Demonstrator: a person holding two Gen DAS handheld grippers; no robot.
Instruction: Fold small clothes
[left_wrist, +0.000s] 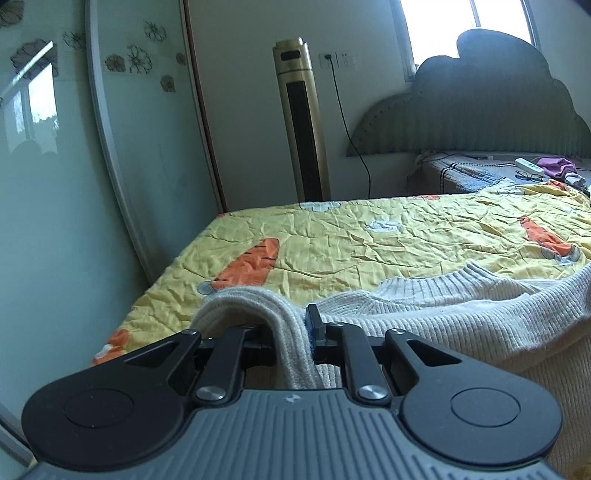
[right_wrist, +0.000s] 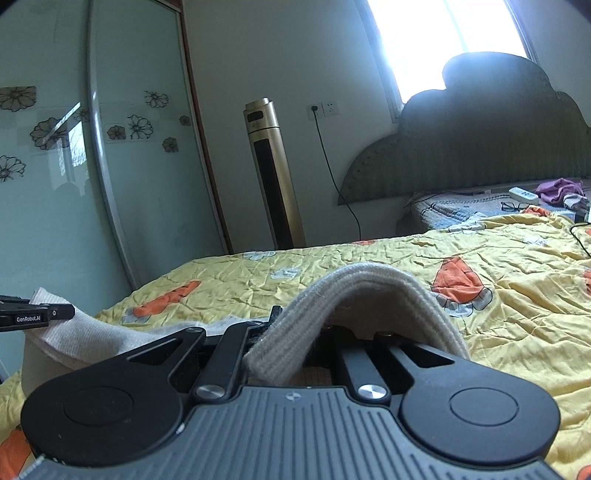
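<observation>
Nearest the left wrist camera, the grey ribbed body and black linkage of the left gripper (left_wrist: 308, 332) filled the lower frame, its jaws clenched on a thick ribbed edge of a cream knitted sweater (left_wrist: 424, 317). That edge was seen humped up over the jaws, and the rest of the sweater was spread away to the right, its ribbed collar lying on a bed (left_wrist: 332, 236) covered by a crumpled yellow quilt printed with orange carrots. In the right wrist view, the right gripper (right_wrist: 295, 332) was likewise shown clenched on a ribbed band of the same sweater (right_wrist: 354, 291), which was arched over the jaws. At the left edge of that view the tip of the left gripper (right_wrist: 55, 313) was visible, with sweater fabric hanging from it above the quilt. Beyond the bed, a tall gold tower fan (left_wrist: 301, 122) was stood against the wall, with a black cord (left_wrist: 347, 122) run down from a wall socket. A dark green scalloped headboard (left_wrist: 487, 107) was placed below a bright window, and a mirrored wardrobe door (left_wrist: 147, 110) with flower decals was seen on the left.
</observation>
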